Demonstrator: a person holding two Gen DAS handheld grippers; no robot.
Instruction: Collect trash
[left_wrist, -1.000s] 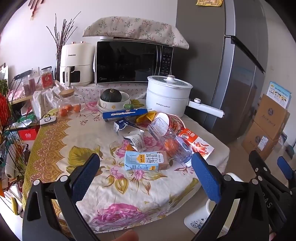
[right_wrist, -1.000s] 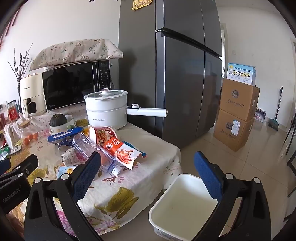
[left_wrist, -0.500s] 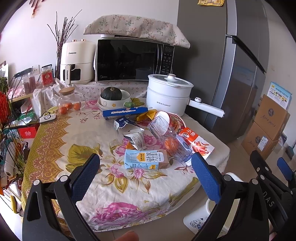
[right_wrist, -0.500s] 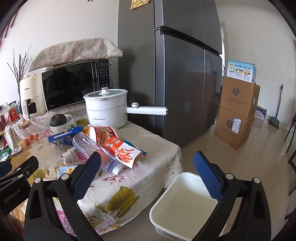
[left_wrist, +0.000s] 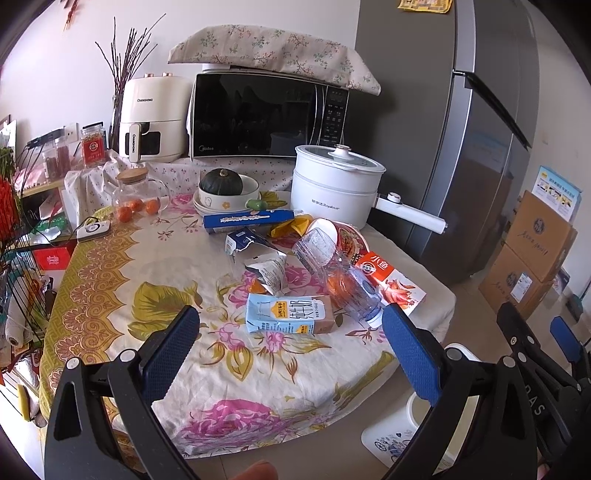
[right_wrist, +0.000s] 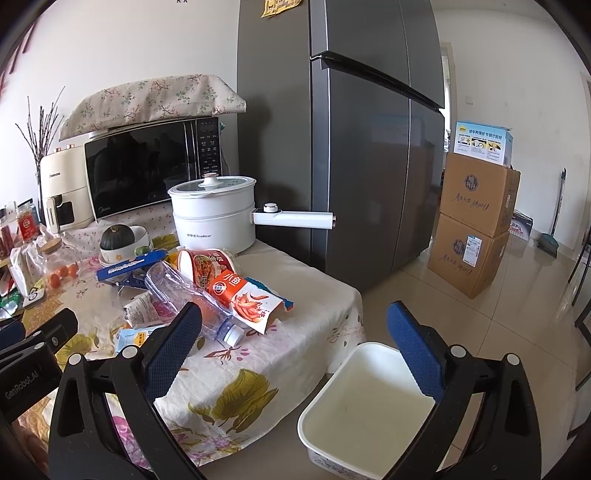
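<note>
While both tongs (left_wrist: 290, 345) (right_wrist: 293, 338) gape (empty), trash (left_wrist: 288, 314) litters the table (left_wrist: 110, 280).

Black claw (left_wrist: 290, 350), blue textured pads (left_wrist: 410, 354), silver screws

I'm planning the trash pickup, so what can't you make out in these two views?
- Left wrist view: most of the white bin is hidden behind the left tool.
- Right wrist view: the milk carton is partly covered by the right tool.
- Both views: the clear bottle hides what lies under it.
</note>
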